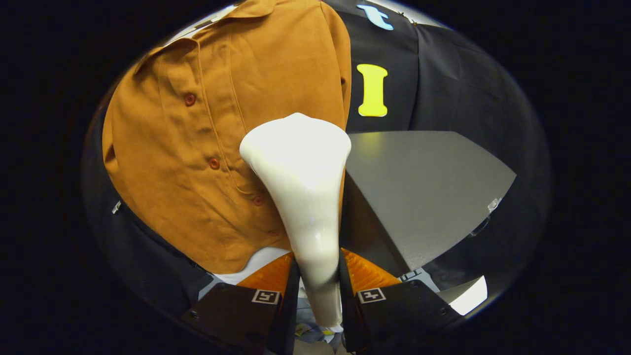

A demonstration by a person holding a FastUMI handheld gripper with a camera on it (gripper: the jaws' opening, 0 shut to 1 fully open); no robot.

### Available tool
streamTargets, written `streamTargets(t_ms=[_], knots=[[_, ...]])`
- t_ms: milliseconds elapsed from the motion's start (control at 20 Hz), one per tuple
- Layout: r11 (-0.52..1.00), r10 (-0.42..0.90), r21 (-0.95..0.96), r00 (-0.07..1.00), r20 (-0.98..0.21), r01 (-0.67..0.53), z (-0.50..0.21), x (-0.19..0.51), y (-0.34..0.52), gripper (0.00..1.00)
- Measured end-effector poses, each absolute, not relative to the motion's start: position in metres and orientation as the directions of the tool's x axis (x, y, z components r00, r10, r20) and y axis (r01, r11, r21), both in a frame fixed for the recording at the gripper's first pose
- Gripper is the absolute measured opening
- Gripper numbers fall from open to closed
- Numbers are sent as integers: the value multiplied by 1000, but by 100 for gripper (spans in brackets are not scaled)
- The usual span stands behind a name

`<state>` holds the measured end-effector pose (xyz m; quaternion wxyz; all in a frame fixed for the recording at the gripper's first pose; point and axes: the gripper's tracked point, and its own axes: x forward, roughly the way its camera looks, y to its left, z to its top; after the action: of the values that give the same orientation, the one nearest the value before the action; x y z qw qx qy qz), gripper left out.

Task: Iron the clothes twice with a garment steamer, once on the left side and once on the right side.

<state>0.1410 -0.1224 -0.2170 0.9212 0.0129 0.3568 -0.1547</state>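
Gripper clamping steamer handle — both fingers pressing on its narrow neck. Steamer running straight ahead from fingers, wide head pointing at shirt — shirt hanging just beyond, beside grey table.

Light pours in from above and the front, and the white steamer takes it hard: its broad head is nearly blown out, detail washed away, with a wet-looking glare streak down the neck. The orange shirt is evenly lit, folds throwing soft shadows. The grey bench carries a dull sheen, its near face dropping into shade. Fisheye bending curves every line toward the rim, where things go dim. Down low, the gripper sits dark and slightly soft, clamped on the steamer's neck.
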Motion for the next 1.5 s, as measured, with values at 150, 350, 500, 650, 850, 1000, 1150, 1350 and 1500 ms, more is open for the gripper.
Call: streamTargets(t_ms=[150, 350, 500, 650, 850, 1000, 1150, 1350, 1500], knots=[[956, -275, -88, 755, -596, 279, -185, 149, -107, 42], [970, -232, -68, 817, -528, 232, -151, 161, -71, 42], [982, -183, -58, 852, -491, 177, -133, 170, -38, 42], [990, -140, -47, 882, -451, 134, -118, 174, -12, 42], [995, -98, -26, 899, -427, 96, -108, 180, 17, 42], [997, -78, -23, 902, -425, 75, -107, 181, 35, 42], [998, -68, -16, 902, -427, 67, -108, 182, 47, 42], [997, -70, -12, 894, -443, 73, -114, 185, 54, 42], [996, -81, -9, 883, -462, 86, -124, 188, 54, 42]])
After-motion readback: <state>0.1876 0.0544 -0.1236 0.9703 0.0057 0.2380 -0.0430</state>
